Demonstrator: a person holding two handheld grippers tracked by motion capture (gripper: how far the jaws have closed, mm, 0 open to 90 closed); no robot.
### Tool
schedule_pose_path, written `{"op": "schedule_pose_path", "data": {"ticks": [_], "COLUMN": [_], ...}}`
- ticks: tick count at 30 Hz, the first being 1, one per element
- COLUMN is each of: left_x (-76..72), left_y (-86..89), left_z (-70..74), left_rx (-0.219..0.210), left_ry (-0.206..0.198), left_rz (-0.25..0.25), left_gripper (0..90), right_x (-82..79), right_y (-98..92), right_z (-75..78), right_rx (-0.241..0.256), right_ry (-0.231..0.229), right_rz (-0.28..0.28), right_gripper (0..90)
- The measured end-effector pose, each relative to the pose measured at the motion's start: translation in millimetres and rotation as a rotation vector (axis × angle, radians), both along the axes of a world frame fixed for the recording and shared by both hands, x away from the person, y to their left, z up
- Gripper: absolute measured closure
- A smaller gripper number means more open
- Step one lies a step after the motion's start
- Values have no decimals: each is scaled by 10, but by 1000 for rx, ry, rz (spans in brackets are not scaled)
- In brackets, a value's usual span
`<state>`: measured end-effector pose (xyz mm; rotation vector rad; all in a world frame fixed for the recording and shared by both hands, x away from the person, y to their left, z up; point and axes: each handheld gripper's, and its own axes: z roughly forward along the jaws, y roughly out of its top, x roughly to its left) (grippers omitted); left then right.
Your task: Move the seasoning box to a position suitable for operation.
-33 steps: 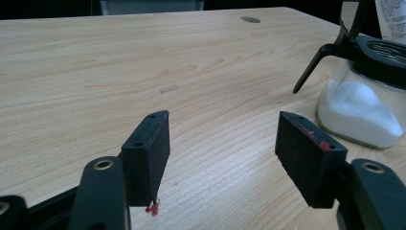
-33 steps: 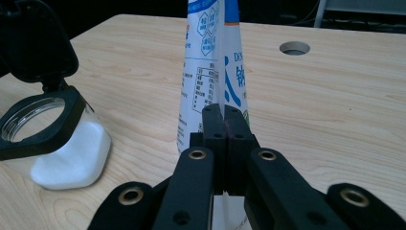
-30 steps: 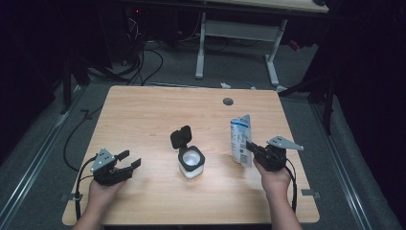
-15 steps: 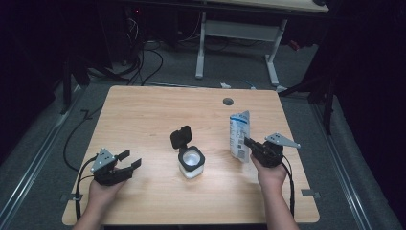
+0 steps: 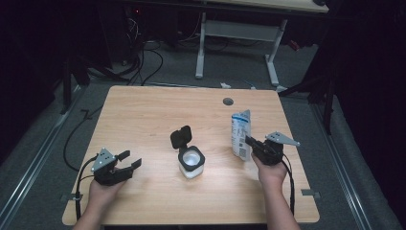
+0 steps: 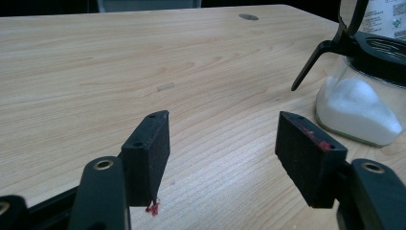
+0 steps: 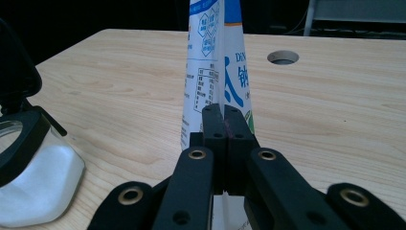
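A white and blue printed pouch (image 5: 241, 132) stands upright on the right part of the wooden table (image 5: 143, 115). My right gripper (image 5: 249, 140) is at its lower right edge. In the right gripper view the jaws (image 7: 223, 120) are pressed together on the thin edge of the pouch (image 7: 215, 57), which rises just behind them. A clear jar of white powder (image 5: 191, 163) sits mid-table with its black flip lid (image 5: 181, 137) standing open. My left gripper (image 5: 130, 159) is held open at the front left, and the jar (image 6: 356, 105) lies off to the right of its pads (image 6: 222, 143).
A round cable hole (image 5: 228, 101) lies in the table behind the pouch. Bare wood stretches between the left gripper and the jar. Beyond the table's far edge are a white desk frame (image 5: 234, 33) and cables on the dark floor.
The right hand has edged slightly left, toward the pouch. The left gripper, jar and pouch have stayed where they were.
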<state>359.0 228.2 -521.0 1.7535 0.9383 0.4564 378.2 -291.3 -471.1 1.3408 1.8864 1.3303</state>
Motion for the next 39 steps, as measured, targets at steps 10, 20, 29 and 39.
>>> {"op": "schedule_pose_path", "data": {"ticks": [10,20,29,39], "left_x": [-3,-3,-3,-1], "left_y": [2,-3,-3,-6], "left_z": [5,3,3,1], "left_rx": [-3,-1,-1,-2], "left_ry": [-2,-1,1,2], "left_rz": [0,-2,-2,-4], "left_gripper": [370,370,369,369], "right_x": [-36,-127,-189,-243], "right_y": [-10,-71,-88,-75], "right_z": [-22,-74,-105,-107], "right_rx": [-20,-33,-36,-57], "right_ry": [0,1,8,12], "right_rz": [-9,-11,-14,-11], "right_gripper": [896,893,890,873]}}
